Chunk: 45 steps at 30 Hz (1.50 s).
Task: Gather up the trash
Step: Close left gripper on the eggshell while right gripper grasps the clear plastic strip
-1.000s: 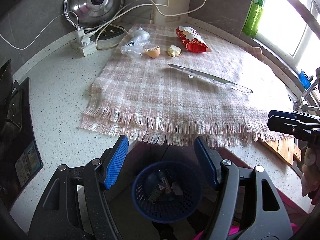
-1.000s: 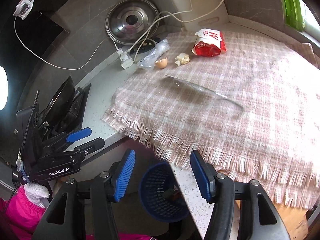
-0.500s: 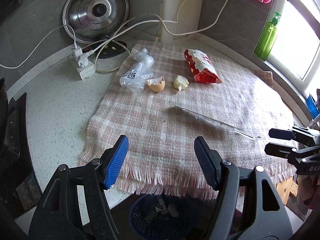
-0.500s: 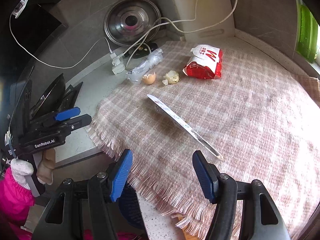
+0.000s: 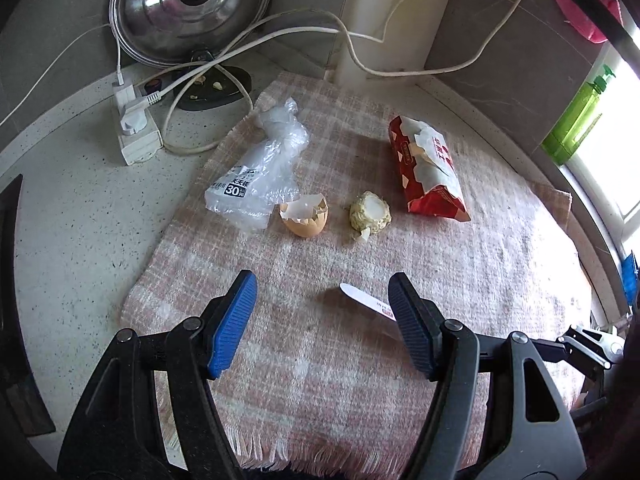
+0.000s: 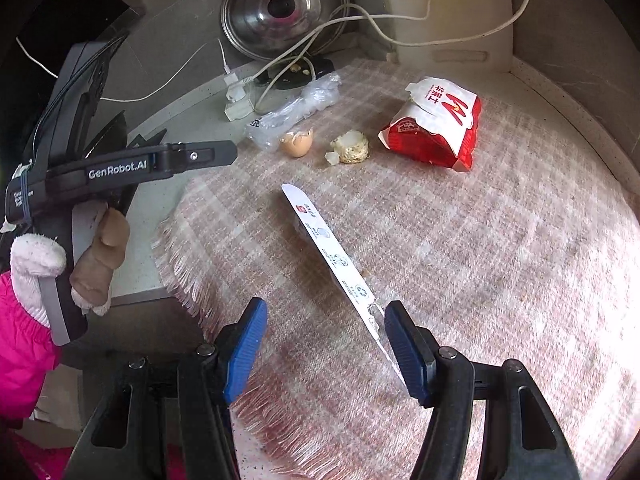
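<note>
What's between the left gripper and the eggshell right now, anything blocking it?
Nothing visible. The left gripper is open over bare cloth, and the eggshell lies ahead with no object between. The plastic bag touches the shell's left side, and the long wrapper lies off to the right.

We saw open cloth (image 5: pixel 320 380) ahead of both spread grippers; only the flat wrapper strip (image 6: pixel 336 260) lay across it, with the eggshell (image 5: pixel 305 218) and plastic bag (image 5: pixel 260 172) crowded farther back
</note>
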Each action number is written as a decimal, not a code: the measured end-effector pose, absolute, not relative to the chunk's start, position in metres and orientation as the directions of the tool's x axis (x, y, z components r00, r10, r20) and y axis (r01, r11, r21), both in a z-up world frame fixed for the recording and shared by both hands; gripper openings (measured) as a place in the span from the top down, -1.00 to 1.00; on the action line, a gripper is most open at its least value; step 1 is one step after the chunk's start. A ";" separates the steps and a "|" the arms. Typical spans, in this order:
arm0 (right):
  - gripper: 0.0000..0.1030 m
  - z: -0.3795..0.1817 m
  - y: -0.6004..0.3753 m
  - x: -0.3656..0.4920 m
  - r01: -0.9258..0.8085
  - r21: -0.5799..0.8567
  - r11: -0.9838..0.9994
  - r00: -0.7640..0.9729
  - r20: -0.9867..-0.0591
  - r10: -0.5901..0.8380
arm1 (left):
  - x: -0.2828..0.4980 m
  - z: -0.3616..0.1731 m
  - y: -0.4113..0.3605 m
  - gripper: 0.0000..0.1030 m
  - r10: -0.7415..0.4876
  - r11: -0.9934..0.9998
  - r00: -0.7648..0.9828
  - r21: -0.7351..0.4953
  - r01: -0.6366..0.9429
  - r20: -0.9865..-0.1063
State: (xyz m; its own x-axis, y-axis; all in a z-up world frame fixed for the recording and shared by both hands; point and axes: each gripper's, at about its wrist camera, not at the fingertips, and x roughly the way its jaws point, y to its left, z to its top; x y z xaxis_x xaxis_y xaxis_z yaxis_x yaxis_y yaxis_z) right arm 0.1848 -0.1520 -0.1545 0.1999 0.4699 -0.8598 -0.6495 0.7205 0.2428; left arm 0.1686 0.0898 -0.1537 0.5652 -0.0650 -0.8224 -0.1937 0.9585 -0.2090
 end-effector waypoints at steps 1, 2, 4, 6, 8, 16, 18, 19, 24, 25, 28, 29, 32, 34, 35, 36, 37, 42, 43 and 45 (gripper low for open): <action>-0.23 -0.156 -0.150 0.187 -0.657 0.239 0.715 0.195 -0.862 0.468 | 0.174 -0.156 0.091 -0.36 -0.064 0.956 0.561 -0.212 -0.201 -0.825; -0.21 -0.157 -0.148 0.189 -0.664 0.235 0.710 0.190 -0.865 0.464 | 0.180 -0.158 0.092 -0.35 -0.060 0.954 0.557 -0.212 -0.212 -0.828; -0.13 -0.159 -0.145 0.194 -0.676 0.230 0.700 0.178 -0.871 0.459 | 0.190 -0.163 0.095 -0.36 -0.057 0.947 0.549 -0.219 -0.234 -0.834; -0.11 -0.160 -0.142 0.197 -0.688 0.227 0.689 0.169 -0.873 0.457 | 0.198 -0.168 0.099 -0.36 -0.054 0.941 0.538 -0.224 -0.254 -0.841; -0.10 -0.160 -0.139 0.199 -0.701 0.220 0.679 0.164 -0.876 0.454 | 0.205 -0.172 0.101 -0.36 -0.052 0.937 0.530 -0.225 -0.267 -0.846; 0.03 -0.166 -0.125 0.208 -0.748 0.185 0.637 0.142 -0.893 0.426 | 0.229 -0.192 0.110 -0.36 -0.070 0.913 0.496 -0.255 -0.318 -0.866; 0.05 -0.168 -0.122 0.210 -0.756 0.180 0.630 0.136 -0.898 0.419 | 0.234 -0.195 0.110 -0.36 -0.067 0.914 0.489 -0.250 -0.319 -0.870; 0.06 -0.169 -0.120 0.210 -0.760 0.177 0.626 0.132 -0.900 0.415 | 0.236 -0.196 0.109 -0.36 -0.063 0.916 0.485 -0.244 -0.318 -0.872; 0.11 -0.176 -0.113 0.213 -0.773 0.149 0.617 0.123 -0.918 0.376 | 0.243 -0.203 0.111 -0.36 -0.055 0.915 0.473 -0.234 -0.329 -0.879; 0.14 -0.178 -0.112 0.214 -0.774 0.146 0.616 0.122 -0.921 0.371 | 0.246 -0.205 0.112 -0.35 -0.055 0.913 0.471 -0.235 -0.333 -0.881; 0.17 -0.180 -0.108 0.216 -0.779 0.139 0.612 0.120 -0.924 0.363 | 0.249 -0.209 0.113 -0.24 -0.056 0.911 0.468 -0.237 -0.337 -0.882; 0.18 -0.181 -0.107 0.217 -0.780 0.135 0.611 0.121 -0.925 0.359 | 0.250 -0.210 0.113 -0.14 -0.055 0.912 0.463 -0.233 -0.337 -0.885; 0.29 -0.184 -0.106 0.220 -0.779 0.132 0.613 0.119 -0.929 0.351 | 0.252 -0.213 0.113 -0.02 -0.048 0.915 0.456 -0.222 -0.336 -0.889; 0.34 -0.185 -0.104 0.221 -0.780 0.130 0.612 0.119 -0.930 0.348 | 0.252 -0.214 0.114 0.21 -0.048 0.915 0.454 -0.222 -0.337 -0.889; 0.35 -0.185 -0.104 0.221 -0.781 0.129 0.611 0.119 -0.930 0.347 | 0.252 -0.215 0.114 0.23 -0.052 0.914 0.454 -0.225 -0.337 -0.889; 0.38 -0.185 -0.104 0.221 -0.781 0.128 0.611 0.118 -0.931 0.346 | 0.252 -0.215 0.114 0.23 -0.052 0.914 0.454 -0.225 -0.336 -0.889; 0.43 -0.186 -0.103 0.222 -0.782 0.127 0.611 0.118 -0.931 0.345 | 0.252 -0.215 0.114 0.24 -0.050 0.915 0.455 -0.223 -0.335 -0.889; 0.72 -0.187 -0.104 0.222 -0.778 0.140 0.612 0.108 -0.930 0.350 | 0.249 -0.212 0.113 0.25 -0.047 0.921 0.464 -0.219 -0.323 -0.885; 0.78 -0.187 -0.105 0.223 -0.778 0.142 0.612 0.108 -0.930 0.352 | 0.248 -0.212 0.113 0.25 -0.045 0.922 0.466 -0.216 -0.320 -0.884; 0.80 -0.187 -0.105 0.223 -0.777 0.138 0.615 0.114 -0.929 0.353 | 0.246 -0.210 0.112 0.25 -0.046 0.924 0.470 -0.216 -0.315 -0.881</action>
